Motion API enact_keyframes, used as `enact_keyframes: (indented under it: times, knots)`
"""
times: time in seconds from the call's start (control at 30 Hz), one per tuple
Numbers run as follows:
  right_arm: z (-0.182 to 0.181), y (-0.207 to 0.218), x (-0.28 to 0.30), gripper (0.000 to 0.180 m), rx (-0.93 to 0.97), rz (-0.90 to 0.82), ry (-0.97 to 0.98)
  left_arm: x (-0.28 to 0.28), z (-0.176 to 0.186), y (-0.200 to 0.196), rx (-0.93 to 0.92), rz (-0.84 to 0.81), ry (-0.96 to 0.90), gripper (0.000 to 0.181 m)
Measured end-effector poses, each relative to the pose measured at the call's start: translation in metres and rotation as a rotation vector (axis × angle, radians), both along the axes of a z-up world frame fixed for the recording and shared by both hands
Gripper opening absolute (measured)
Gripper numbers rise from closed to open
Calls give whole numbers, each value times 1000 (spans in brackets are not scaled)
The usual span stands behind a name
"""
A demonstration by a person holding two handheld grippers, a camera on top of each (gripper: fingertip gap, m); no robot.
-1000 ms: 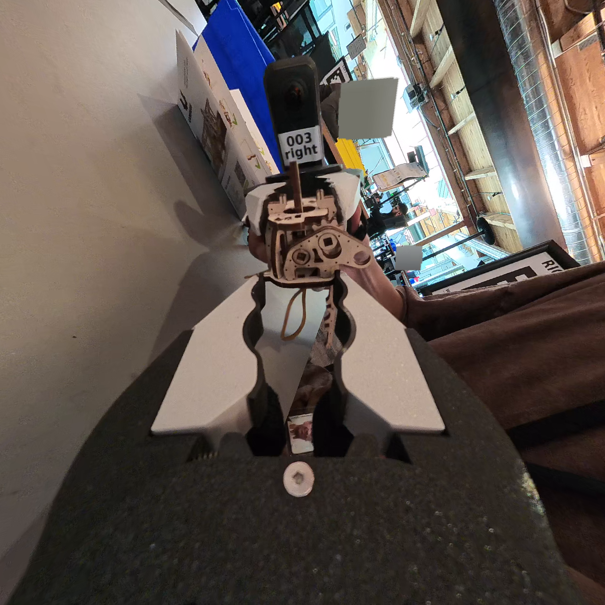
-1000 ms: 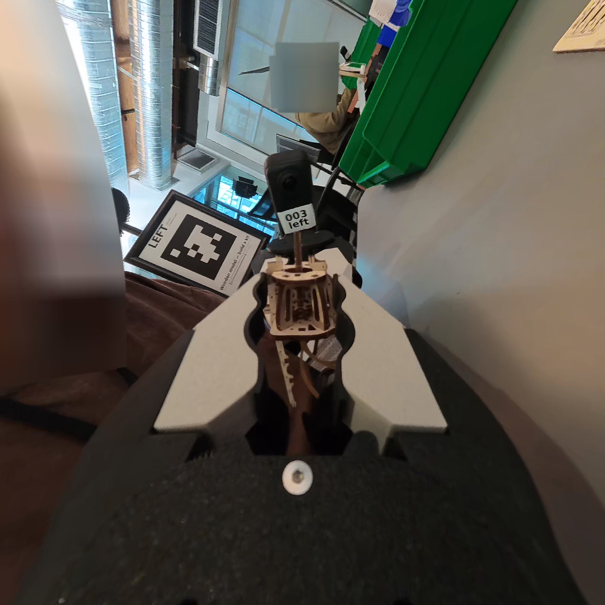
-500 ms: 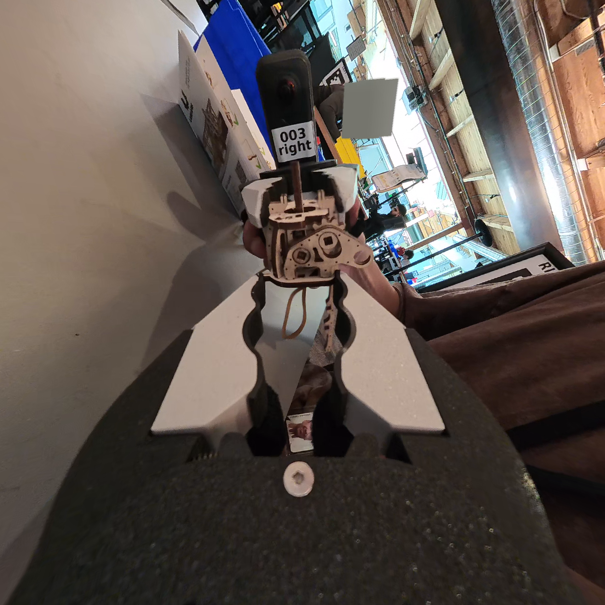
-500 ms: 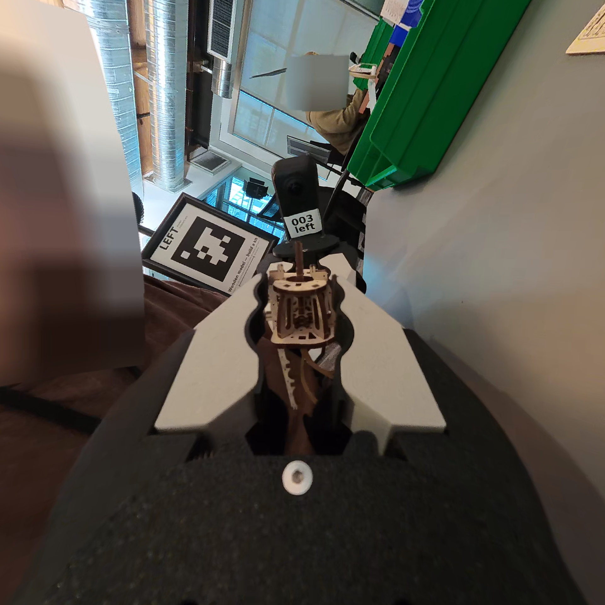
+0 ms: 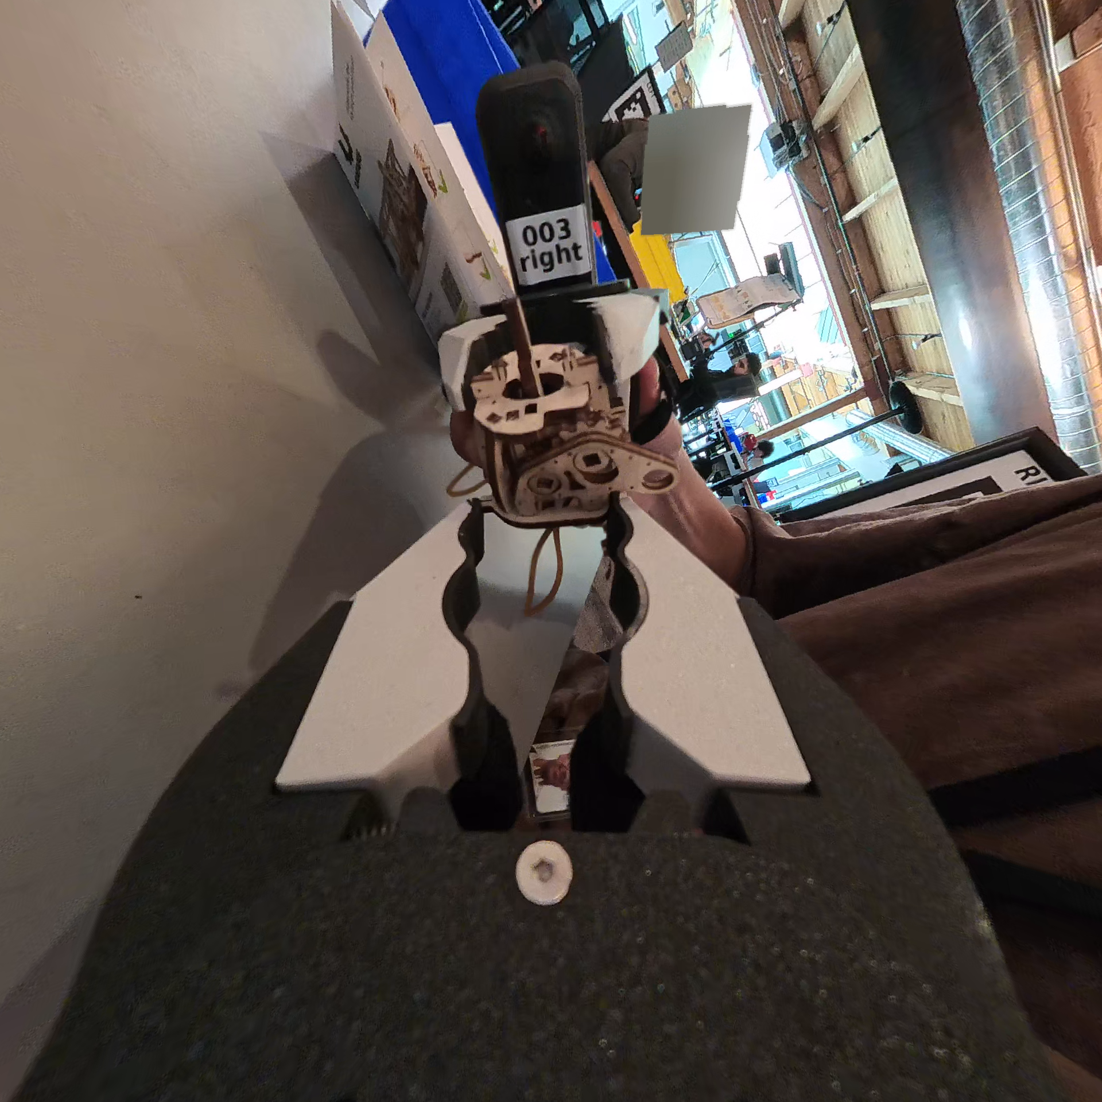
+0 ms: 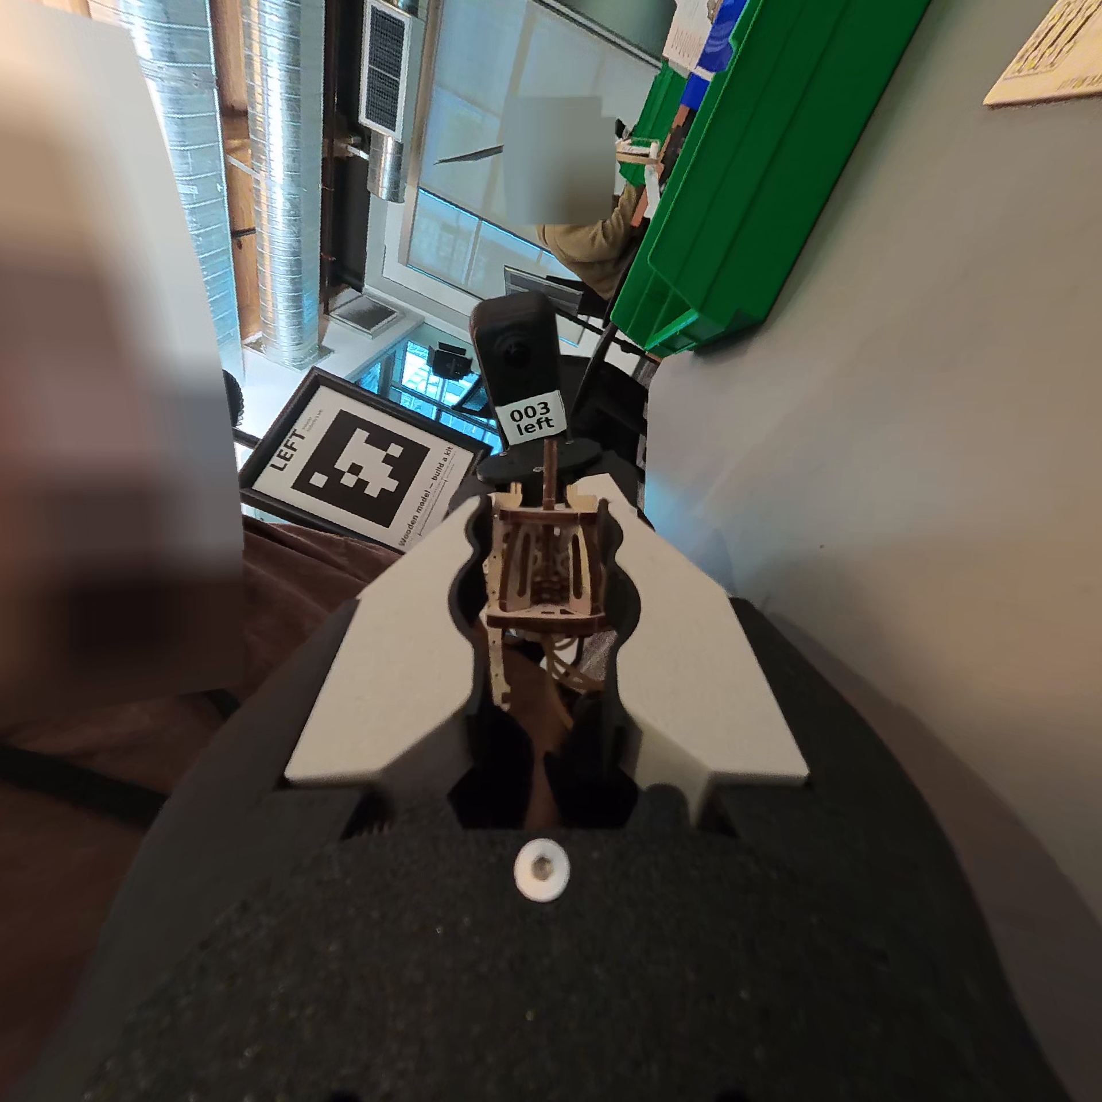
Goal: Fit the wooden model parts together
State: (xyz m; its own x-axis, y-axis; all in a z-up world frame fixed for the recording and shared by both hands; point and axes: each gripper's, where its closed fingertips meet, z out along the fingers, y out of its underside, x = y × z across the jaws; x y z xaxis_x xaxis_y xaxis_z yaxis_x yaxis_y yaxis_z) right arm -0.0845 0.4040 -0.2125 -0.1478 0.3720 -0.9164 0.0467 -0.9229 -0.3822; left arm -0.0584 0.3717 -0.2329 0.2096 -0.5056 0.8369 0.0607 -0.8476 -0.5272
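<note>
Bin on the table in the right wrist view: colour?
Green bin; right wrist view shows it best.

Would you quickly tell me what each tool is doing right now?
Left tool: shut on the wooden model, gripping its near end.
Right tool: shut on the same wooden model, which sits between its fingers.

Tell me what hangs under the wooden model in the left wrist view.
A tan rubber band loops down below the wooden model, between the left tool's fingers. Where it attaches is hidden by the model's base.
</note>
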Motion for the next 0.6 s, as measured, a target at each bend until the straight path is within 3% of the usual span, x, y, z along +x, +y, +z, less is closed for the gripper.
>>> enact_keyframes:
  times: [0.6]
  knots:
    - [5, 8, 5, 42, -17, 9, 15, -8, 5, 6, -115, 34, -134, 39]
